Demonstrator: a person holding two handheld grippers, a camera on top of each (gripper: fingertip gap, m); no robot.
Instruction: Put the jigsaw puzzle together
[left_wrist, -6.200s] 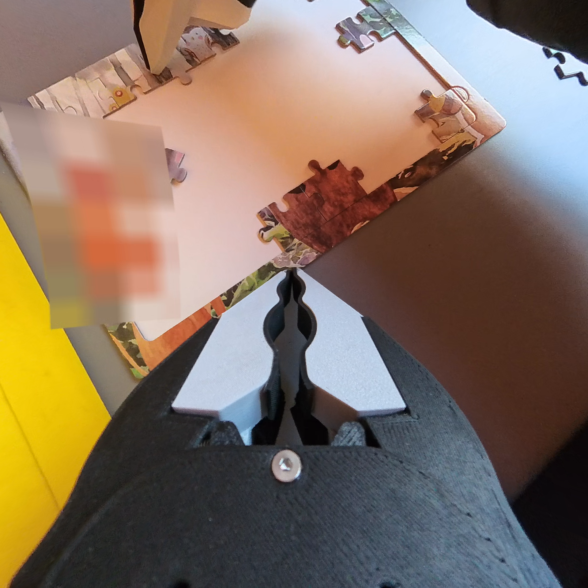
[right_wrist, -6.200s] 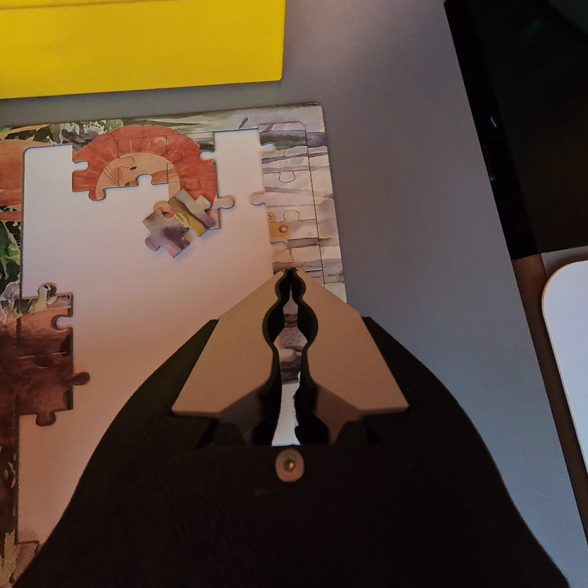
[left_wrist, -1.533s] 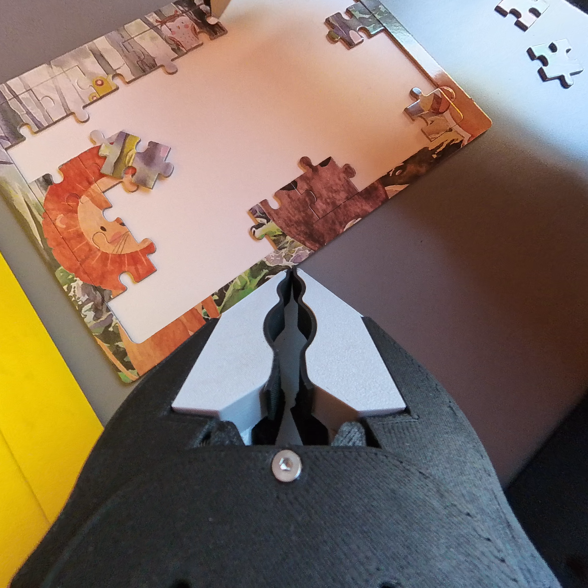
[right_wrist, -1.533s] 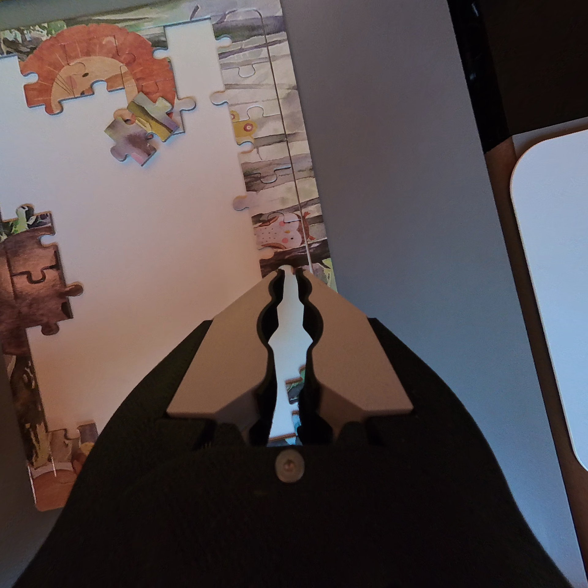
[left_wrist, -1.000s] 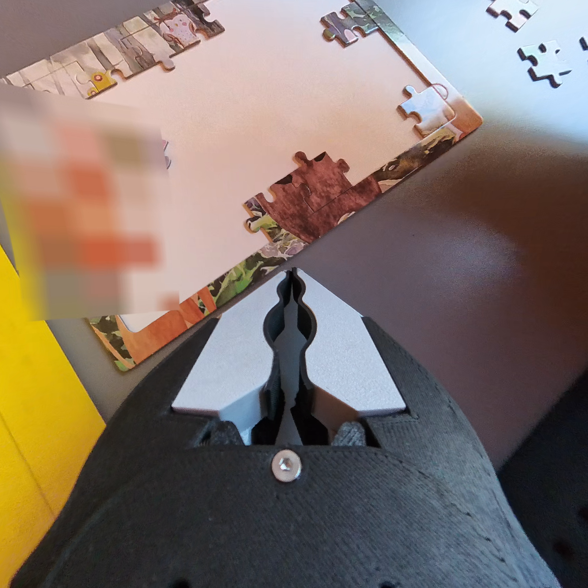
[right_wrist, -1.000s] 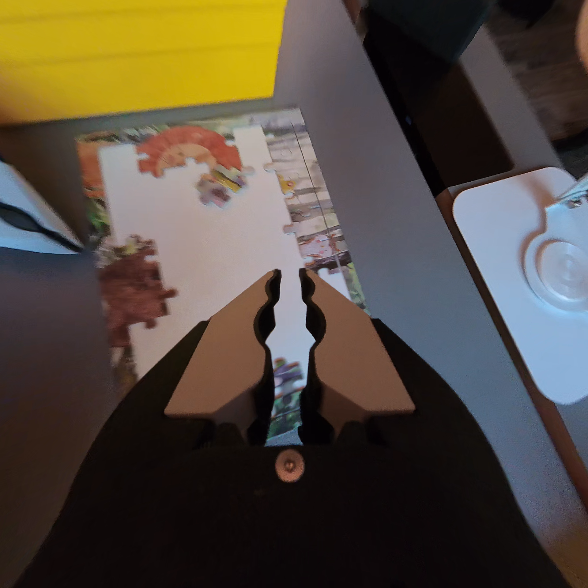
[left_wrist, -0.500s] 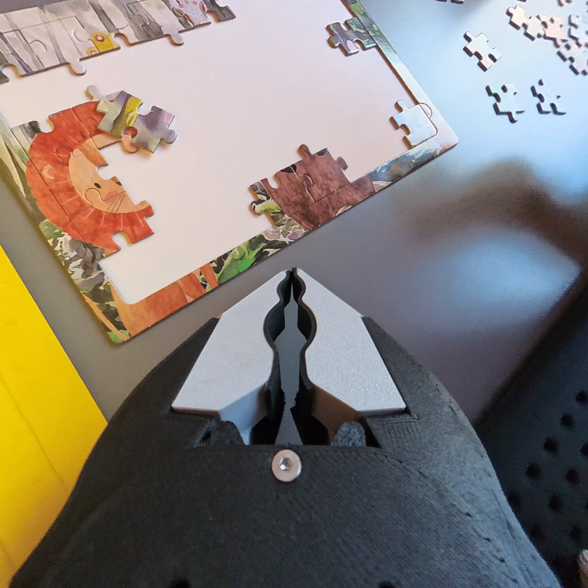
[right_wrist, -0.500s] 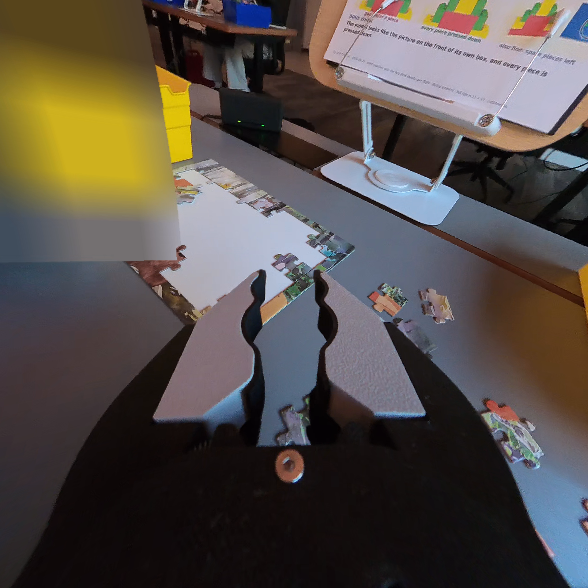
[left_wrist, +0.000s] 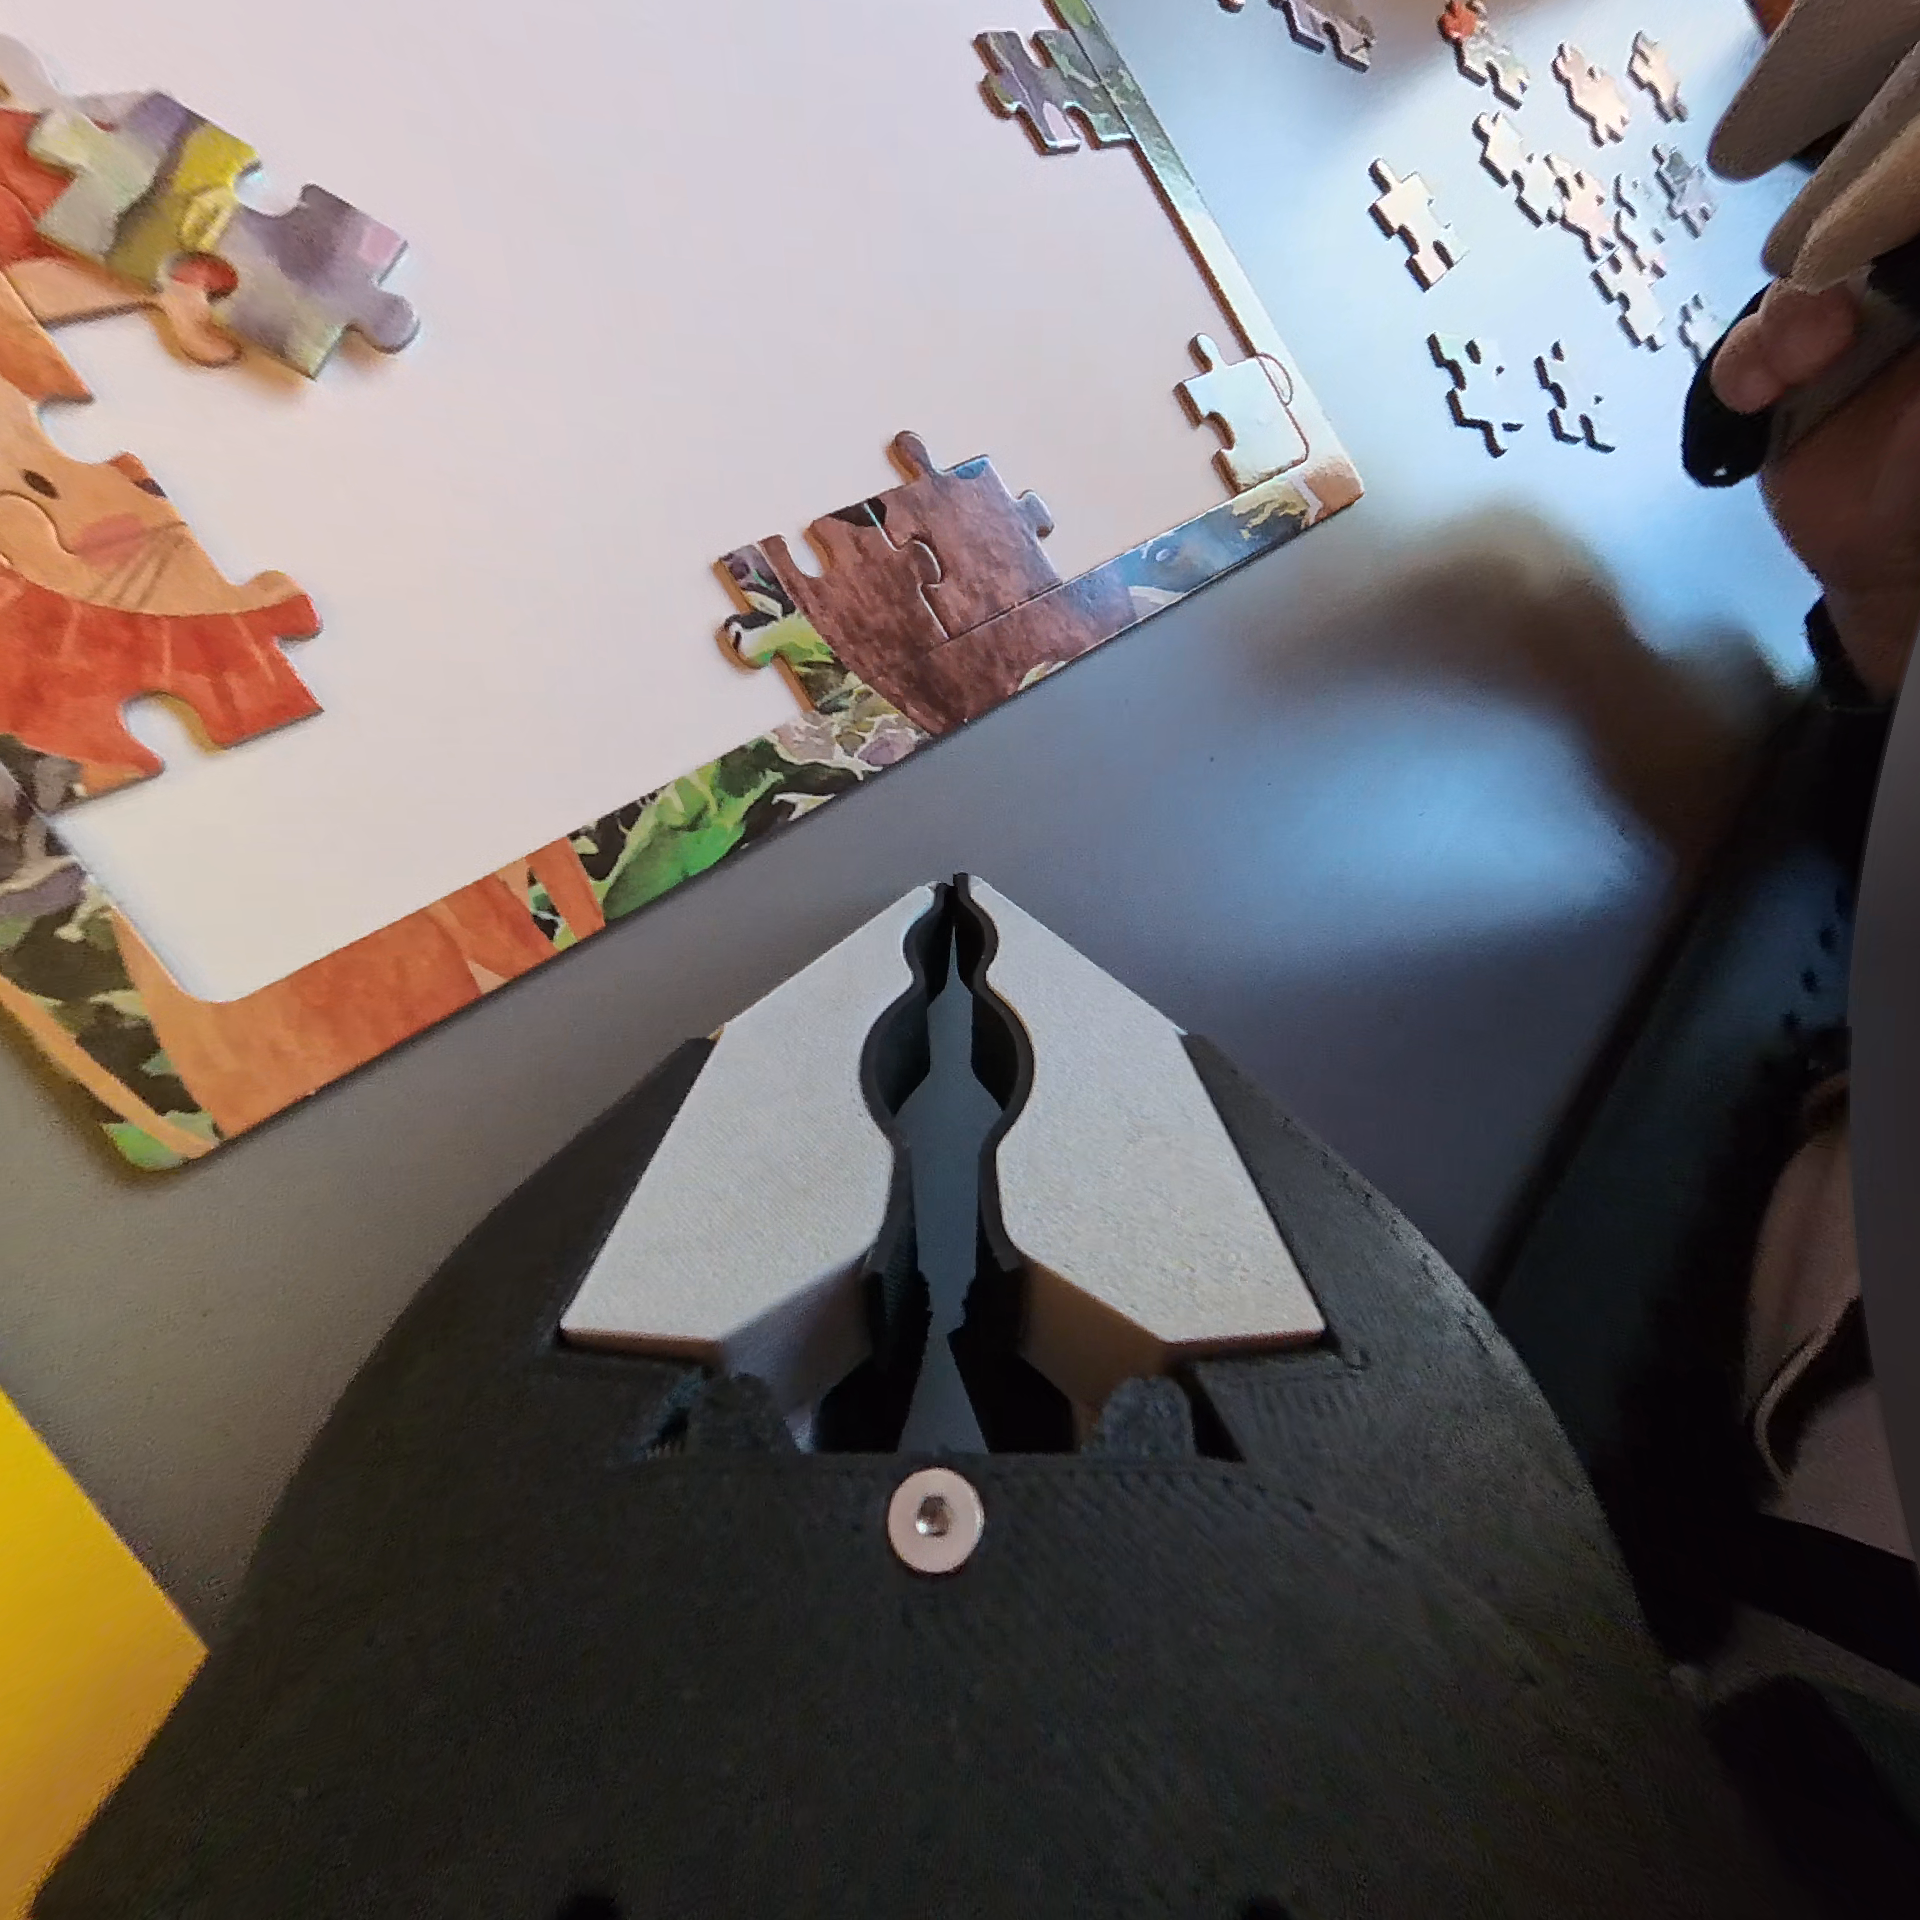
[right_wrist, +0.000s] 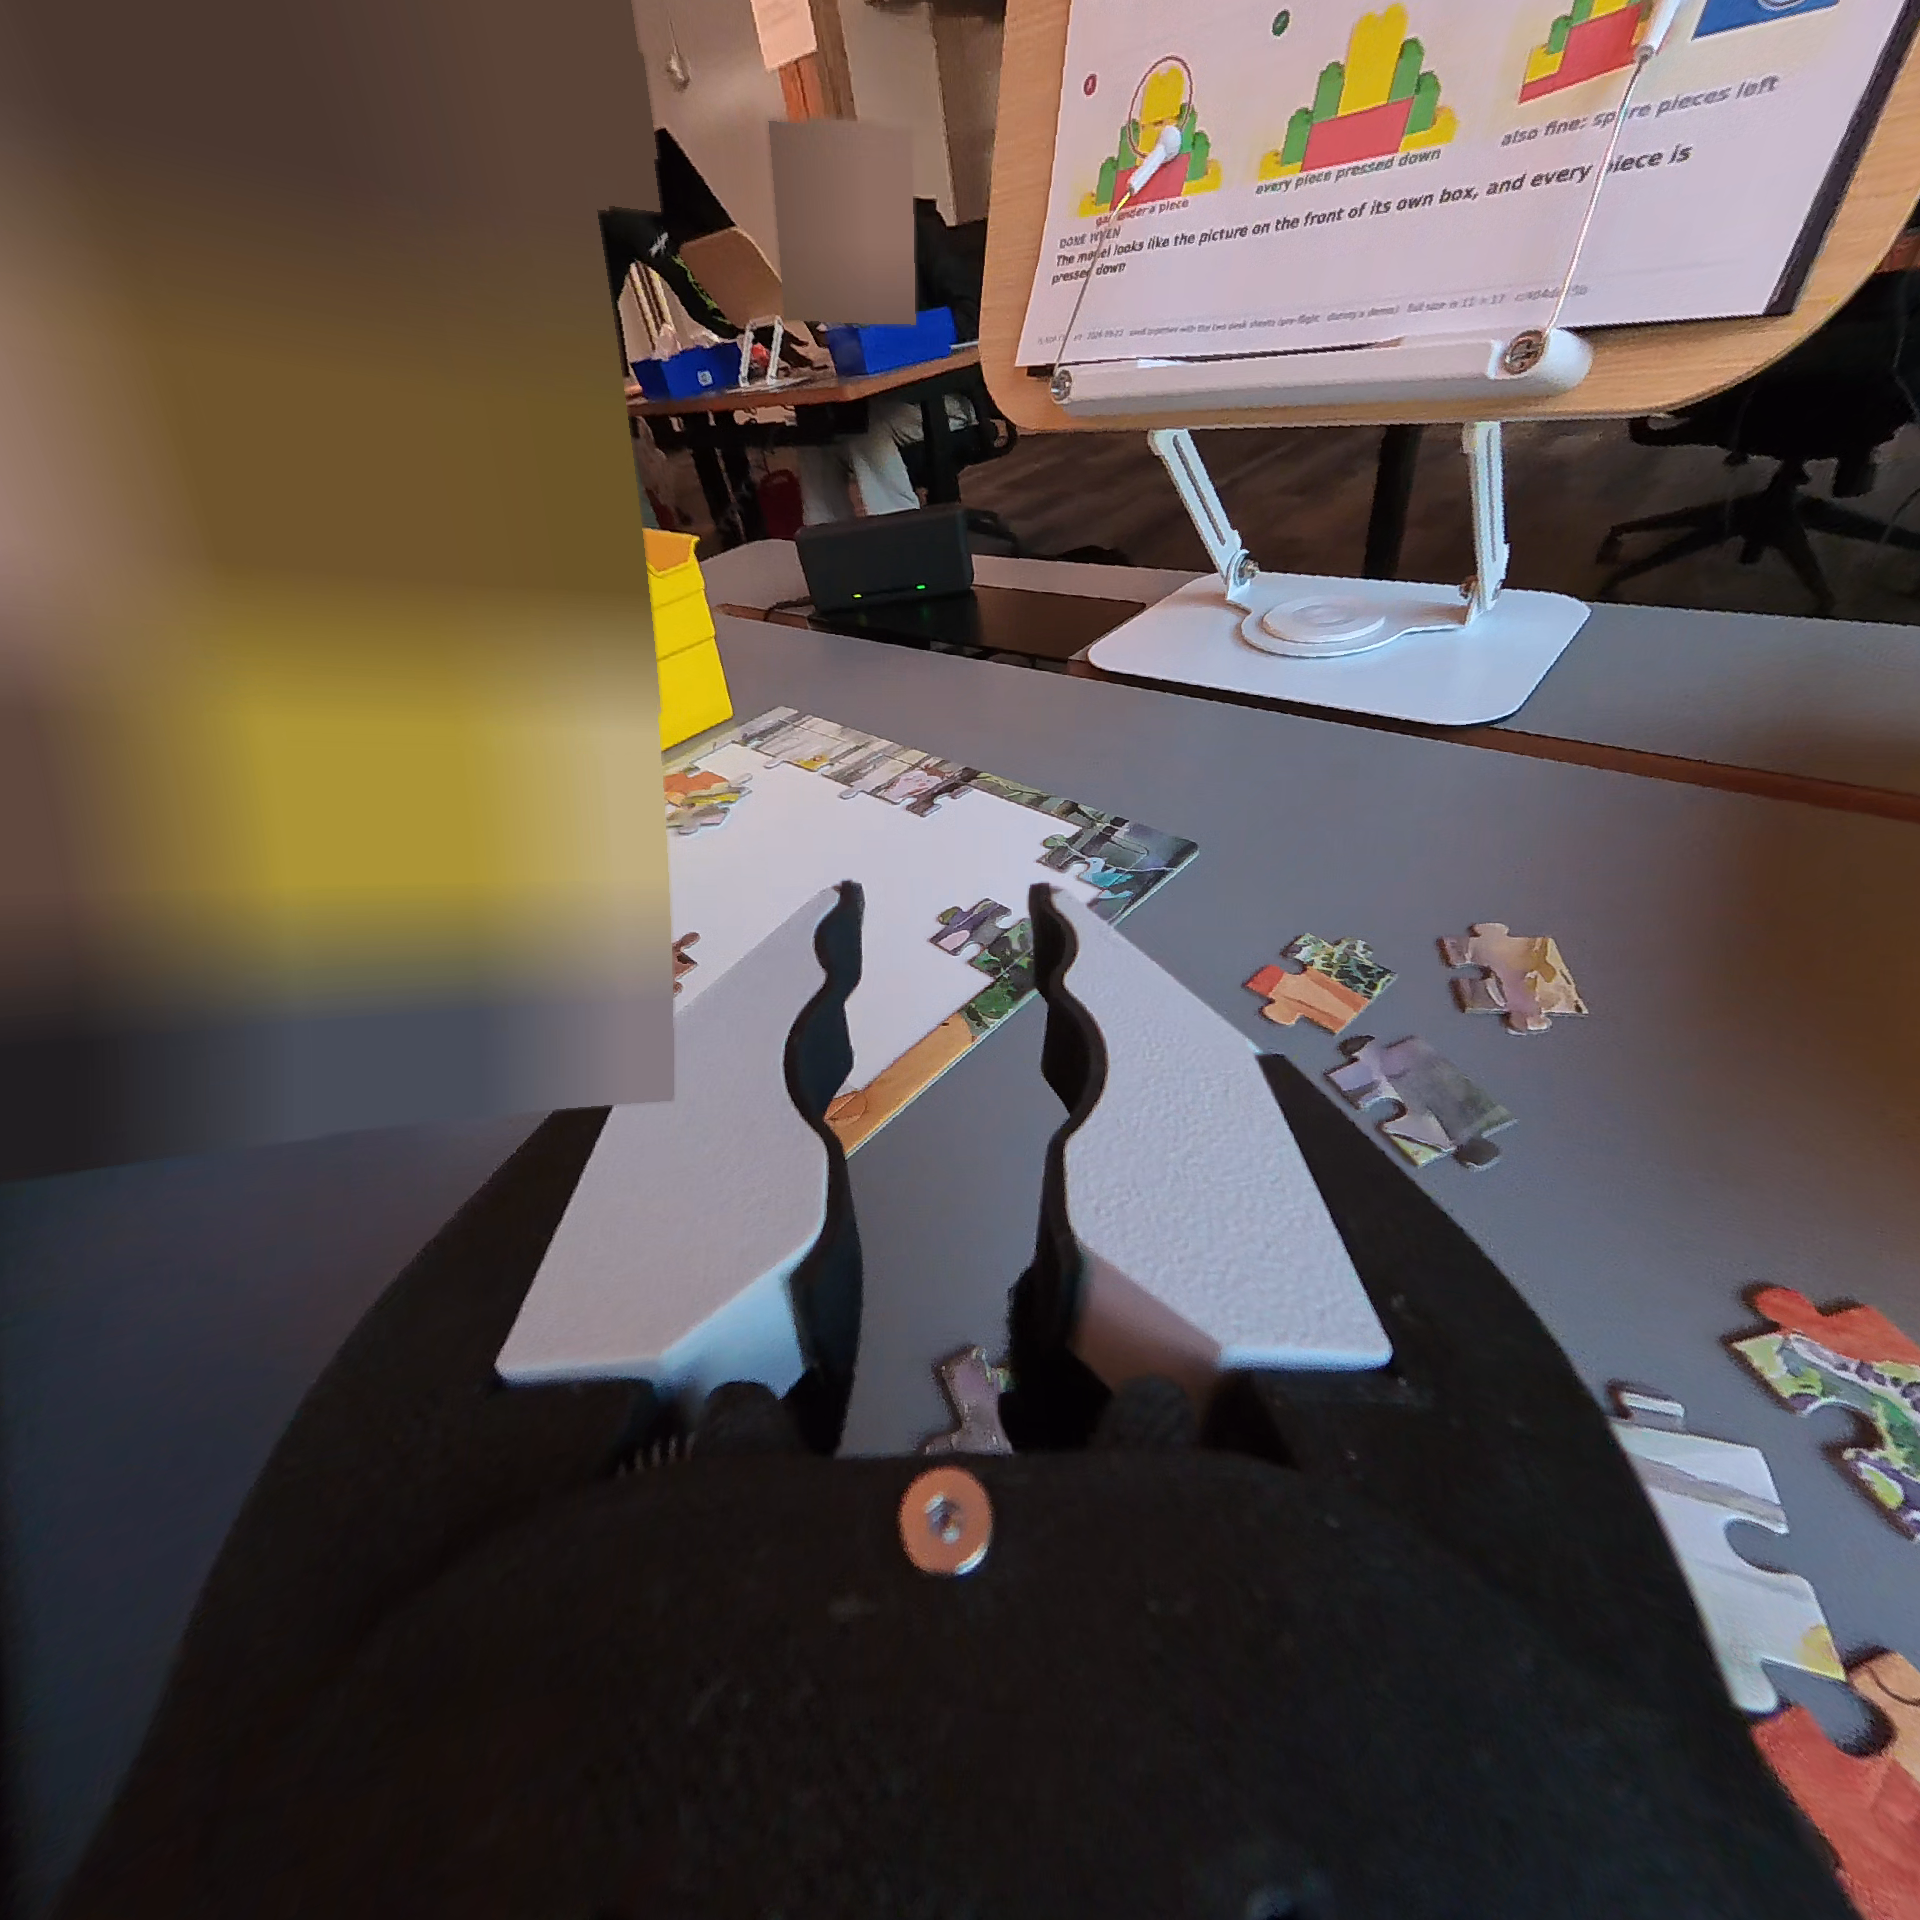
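Our right gripper (right_wrist: 943, 899) has swung off the jigsaw puzzle board (right_wrist: 883, 862) and now looks low across the grey worktop (right_wrist: 1351, 831), its fingers (right_wrist: 1164, 1122) spread apart and empty. Loose puzzle pieces (right_wrist: 1325, 977) lie scattered beside the board's near corner. Our left gripper (left_wrist: 956, 883) hovers just off the board's edge, fingers (left_wrist: 748, 1164) closed together on nothing. The lion section (left_wrist: 114, 592) sits fitted inside the part-filled board (left_wrist: 623, 364).

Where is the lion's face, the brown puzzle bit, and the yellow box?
lion's face (left_wrist: 73, 520): left wrist view, on its tan cheek by the whiskers.
brown puzzle bit (left_wrist: 966, 582): left wrist view, middle of the joined brown pieces.
yellow box (right_wrist: 688, 665): right wrist view, its front wall.
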